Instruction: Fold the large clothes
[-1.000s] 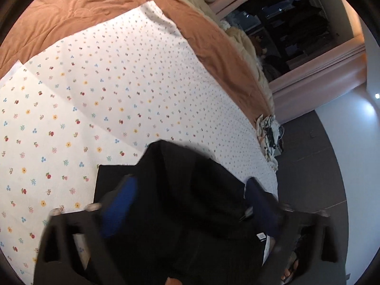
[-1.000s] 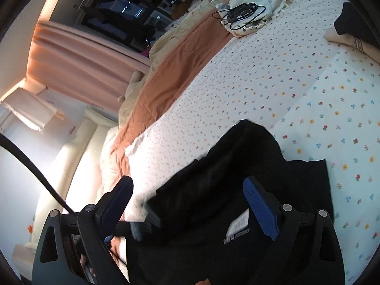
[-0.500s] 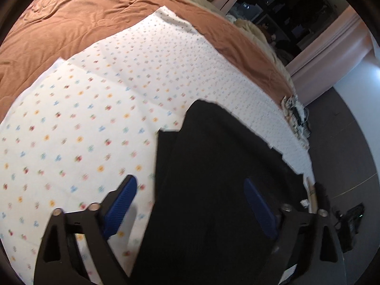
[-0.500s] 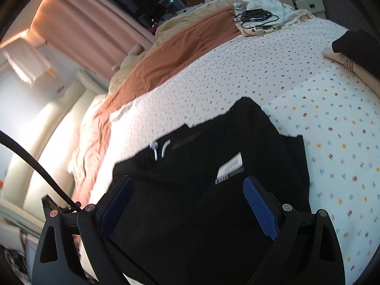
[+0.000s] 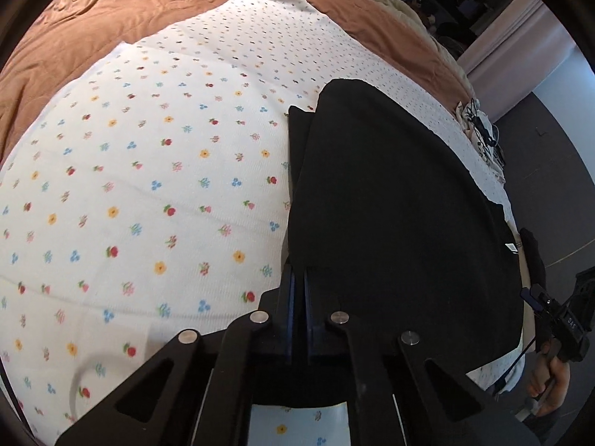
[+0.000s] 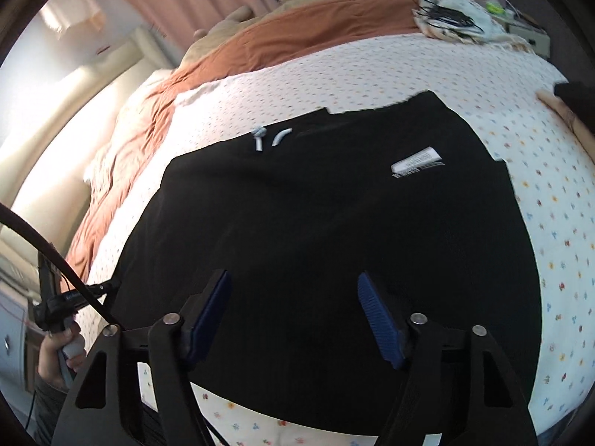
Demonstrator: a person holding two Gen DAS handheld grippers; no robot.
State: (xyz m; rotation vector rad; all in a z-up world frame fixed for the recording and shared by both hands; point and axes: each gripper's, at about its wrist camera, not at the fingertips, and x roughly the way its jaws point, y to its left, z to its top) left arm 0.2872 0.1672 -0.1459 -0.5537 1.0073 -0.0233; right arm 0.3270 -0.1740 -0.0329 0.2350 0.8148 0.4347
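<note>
Now left gripper (image 5: 299,282) pinched shut on garment (image 5: 390,193) edge; right gripper (image 6: 293,293) closing, cloth under pads, not clamped. Risk: thin bite slips, fold skews.

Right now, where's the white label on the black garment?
In the right wrist view the white label lies on the upper right part of the black garment, right of the white drawstring, near the edge by the floral sheet.
</note>
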